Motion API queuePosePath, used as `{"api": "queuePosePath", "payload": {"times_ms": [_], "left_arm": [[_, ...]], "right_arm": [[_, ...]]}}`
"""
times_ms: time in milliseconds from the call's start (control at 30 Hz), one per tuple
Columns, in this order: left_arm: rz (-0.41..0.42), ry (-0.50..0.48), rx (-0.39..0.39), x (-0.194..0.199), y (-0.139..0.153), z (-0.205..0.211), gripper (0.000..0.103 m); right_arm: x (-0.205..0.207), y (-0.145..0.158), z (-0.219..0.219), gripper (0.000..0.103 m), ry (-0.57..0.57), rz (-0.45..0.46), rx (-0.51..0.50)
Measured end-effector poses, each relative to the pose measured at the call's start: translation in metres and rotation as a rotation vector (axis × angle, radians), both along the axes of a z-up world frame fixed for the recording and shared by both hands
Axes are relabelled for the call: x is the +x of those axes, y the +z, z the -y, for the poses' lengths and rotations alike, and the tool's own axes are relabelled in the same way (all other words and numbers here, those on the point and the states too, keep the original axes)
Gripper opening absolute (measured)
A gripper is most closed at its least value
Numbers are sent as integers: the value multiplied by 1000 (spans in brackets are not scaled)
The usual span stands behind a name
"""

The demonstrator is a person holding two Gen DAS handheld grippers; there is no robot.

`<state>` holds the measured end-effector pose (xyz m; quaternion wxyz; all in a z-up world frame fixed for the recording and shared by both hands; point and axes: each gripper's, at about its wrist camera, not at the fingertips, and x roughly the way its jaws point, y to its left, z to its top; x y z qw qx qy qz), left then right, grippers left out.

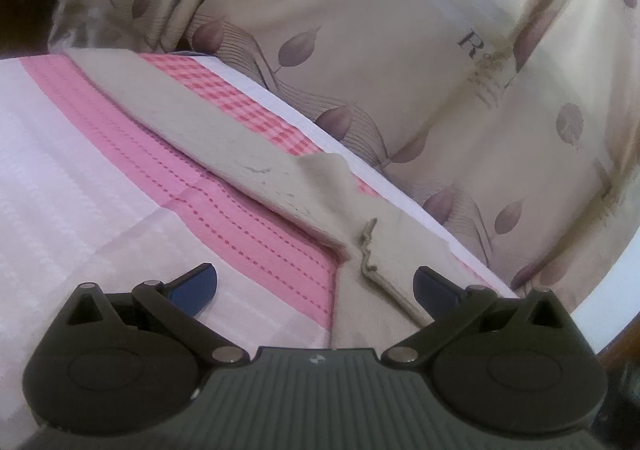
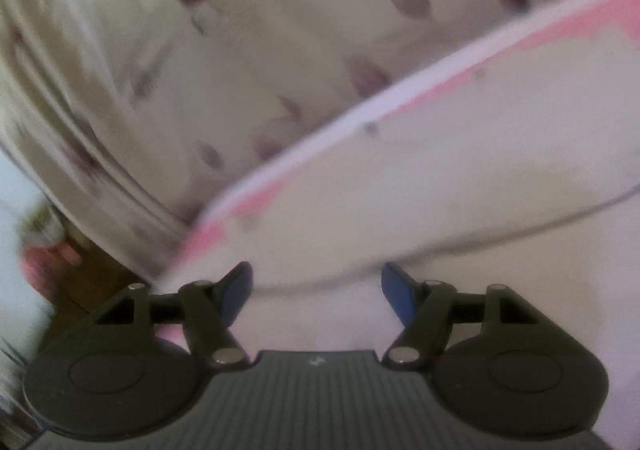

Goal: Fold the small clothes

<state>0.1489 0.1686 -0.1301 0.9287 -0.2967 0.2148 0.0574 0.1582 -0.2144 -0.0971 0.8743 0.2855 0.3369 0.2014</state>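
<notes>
Your left gripper (image 1: 316, 286) stands wide open over the beige garment (image 1: 224, 129), gripping nothing. Your right gripper (image 2: 316, 290) is open too, empty, above the blurred pink cloth (image 2: 440, 185).

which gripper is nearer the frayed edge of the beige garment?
Left. The left gripper is open, with the frayed edge of the beige garment just ahead between its fingers. The right gripper is open over blurred pale cloth; no frayed edge shows there.
</notes>
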Motion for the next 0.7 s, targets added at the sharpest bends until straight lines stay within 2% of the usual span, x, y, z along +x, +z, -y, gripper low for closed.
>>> {"api": "queuePosePath", "payload": {"times_ms": [67,133,167,267,367,533,633,700], "left_arm": [[-24,-2,2,1,5,-12,102],[-50,25,15,1,9,-30,100],[-63,43,5,2,11,-43,96],[-89,114,-71,0,15,-99,83],[-123,207,-132,-3,22,-162,80],[-176,296,-197,3,34,-261,80],[-178,277,-329,13,29,-310,82],[-224,261,-432,26,20,-336,83]], "right_arm": [[-13,0,3,72,10,29,-73],[-18,-7,4,72,18,21,-119],[-21,-13,6,72,28,1,-108],[-28,-12,13,74,25,45,-50],[-27,-13,13,74,27,40,-48],[-26,-12,10,74,27,45,-58],[-28,-11,8,74,22,54,-72],[-29,-11,7,74,22,57,-81]]}}
